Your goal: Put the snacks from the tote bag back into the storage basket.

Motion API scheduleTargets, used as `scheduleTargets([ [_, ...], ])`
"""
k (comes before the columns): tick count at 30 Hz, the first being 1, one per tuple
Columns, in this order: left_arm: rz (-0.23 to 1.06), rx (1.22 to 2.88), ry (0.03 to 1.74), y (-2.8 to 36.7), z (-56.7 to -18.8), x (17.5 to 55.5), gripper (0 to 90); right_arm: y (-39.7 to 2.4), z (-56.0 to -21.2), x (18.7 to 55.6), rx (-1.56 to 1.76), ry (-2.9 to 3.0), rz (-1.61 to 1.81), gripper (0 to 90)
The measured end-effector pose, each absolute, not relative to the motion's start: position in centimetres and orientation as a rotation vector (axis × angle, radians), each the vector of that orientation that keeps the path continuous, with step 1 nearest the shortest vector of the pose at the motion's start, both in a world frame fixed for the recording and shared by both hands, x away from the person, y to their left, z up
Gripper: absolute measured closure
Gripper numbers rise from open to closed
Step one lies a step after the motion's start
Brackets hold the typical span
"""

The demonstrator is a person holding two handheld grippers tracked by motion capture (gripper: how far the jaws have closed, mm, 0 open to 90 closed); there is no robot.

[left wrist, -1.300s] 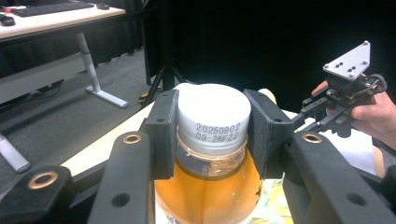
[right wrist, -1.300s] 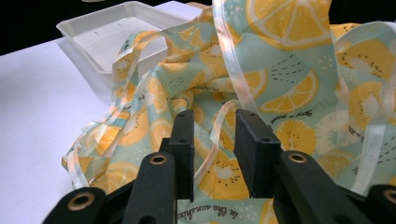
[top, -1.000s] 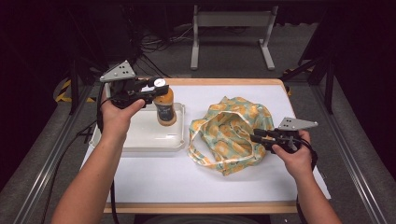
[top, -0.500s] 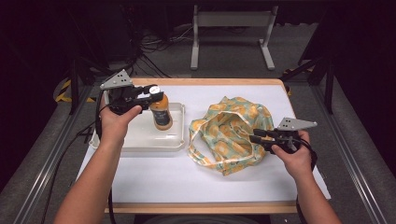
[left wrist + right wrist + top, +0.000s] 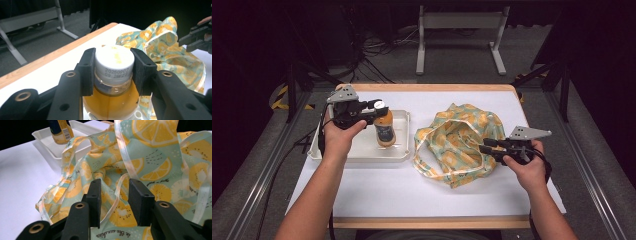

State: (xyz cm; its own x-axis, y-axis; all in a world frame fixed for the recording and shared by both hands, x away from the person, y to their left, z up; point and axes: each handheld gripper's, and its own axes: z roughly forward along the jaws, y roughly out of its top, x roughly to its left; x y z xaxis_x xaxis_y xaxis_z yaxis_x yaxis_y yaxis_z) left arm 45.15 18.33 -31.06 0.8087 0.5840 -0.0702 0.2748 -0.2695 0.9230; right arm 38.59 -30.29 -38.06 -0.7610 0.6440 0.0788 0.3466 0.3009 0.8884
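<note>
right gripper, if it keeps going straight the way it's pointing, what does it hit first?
The right gripper points into the fruit-print bag. First contact would likely be the pale strap running between its open jaws, then the bag's fabric right behind. Depth is hard to judge, but nothing else lies in that line.

The left hand-held gripper [image 5: 373,111] is held level near the desk's left edge, its jaws clamped on a bottle cap [image 5: 114,63]. The right hand-held gripper [image 5: 486,146] is held low near the right edge, jaws parted around a strap [image 5: 115,195], forearms extended from the near edge.
</note>
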Motion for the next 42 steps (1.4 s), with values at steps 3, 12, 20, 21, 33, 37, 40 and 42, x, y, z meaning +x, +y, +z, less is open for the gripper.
scheduleTargets([
  [3, 0.335, 1.877, 0.647, 18.2, -31.4, 45.2, 58.3, -30.3, -38.1, 38.6, 0.899, 2.281, 1.445, 63.7],
  [12, 0.288, 1.915, 0.636, 17.9, -32.3, 45.1, 58.3, -30.3, -38.2, 38.6, 0.902, 2.285, 1.444, 63.6],
  [20, 0.253, 1.959, 0.610, 17.4, -32.8, 45.1, 58.2, -30.2, -38.2, 38.7, 0.898, 2.289, 1.453, 63.4],
  [21, 0.255, 1.963, 0.606, 17.4, -32.8, 45.1, 58.2, -30.2, -38.2, 38.7, 0.899, 2.291, 1.453, 63.3],
  [33, 0.235, 2.002, 0.581, 16.7, -33.0, 44.9, 58.2, -30.2, -38.3, 38.7, 0.904, 2.292, 1.450, 63.2],
  [37, 0.240, 2.021, 0.577, 16.5, -33.0, 44.8, 58.1, -30.2, -38.3, 38.7, 0.905, 2.289, 1.454, 63.1],
  [40, 0.243, 2.038, 0.573, 16.3, -33.1, 44.8, 58.1, -30.2, -38.3, 38.7, 0.906, 2.290, 1.452, 63.1],
  [42, 0.254, 2.048, 0.567, 16.2, -33.1, 44.7, 58.1, -30.2, -38.4, 38.7, 0.906, 2.291, 1.451, 63.1],
])
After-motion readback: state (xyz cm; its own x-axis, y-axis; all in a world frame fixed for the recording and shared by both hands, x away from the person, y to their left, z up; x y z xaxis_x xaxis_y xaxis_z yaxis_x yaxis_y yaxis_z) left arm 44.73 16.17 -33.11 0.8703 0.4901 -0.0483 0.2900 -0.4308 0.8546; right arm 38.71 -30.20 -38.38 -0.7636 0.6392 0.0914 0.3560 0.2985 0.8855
